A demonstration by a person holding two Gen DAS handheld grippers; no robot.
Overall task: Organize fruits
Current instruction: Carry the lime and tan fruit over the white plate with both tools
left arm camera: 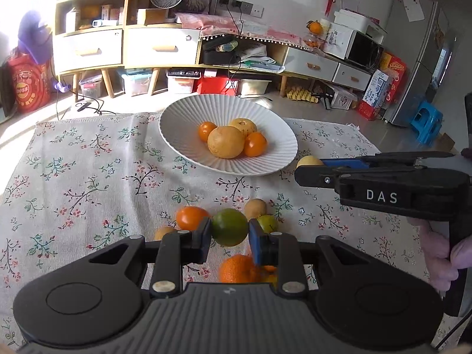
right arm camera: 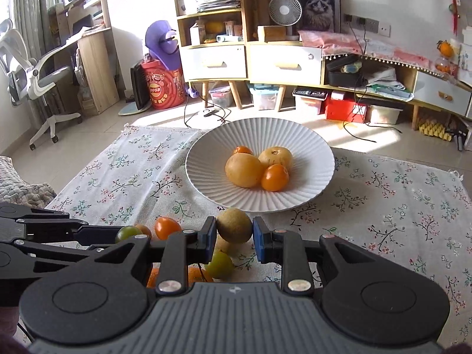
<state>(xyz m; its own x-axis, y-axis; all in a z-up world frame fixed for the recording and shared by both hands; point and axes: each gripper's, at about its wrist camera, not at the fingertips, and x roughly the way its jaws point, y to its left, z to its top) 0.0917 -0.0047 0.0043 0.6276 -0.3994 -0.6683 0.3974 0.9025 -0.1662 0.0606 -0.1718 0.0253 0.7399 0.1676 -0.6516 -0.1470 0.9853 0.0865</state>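
A white ribbed bowl (left arm camera: 188,112) (right arm camera: 212,150) on the floral cloth holds two yellow-brown round fruits and two small orange ones. My left gripper (left arm camera: 230,231) is shut on a green round fruit (left arm camera: 229,226), held above the cloth. Loose fruits lie around it: an orange one (left arm camera: 191,217), a brown one (left arm camera: 255,208), a green one (left arm camera: 268,223) and a mandarin (left arm camera: 236,268). My right gripper (right arm camera: 234,233) is shut on a brown-yellow round fruit (right arm camera: 235,229), near the bowl's front rim. It shows in the left wrist view (left arm camera: 309,163) at the right, holding that fruit (left arm camera: 308,161).
The floral cloth (left arm camera: 88,177) covers the low table. More loose fruits, green (right arm camera: 219,264) and orange (right arm camera: 166,226), lie under the right gripper. Shelves, drawers and storage boxes stand behind, a fridge (left arm camera: 421,59) at far right and an office chair (right arm camera: 35,73) at left.
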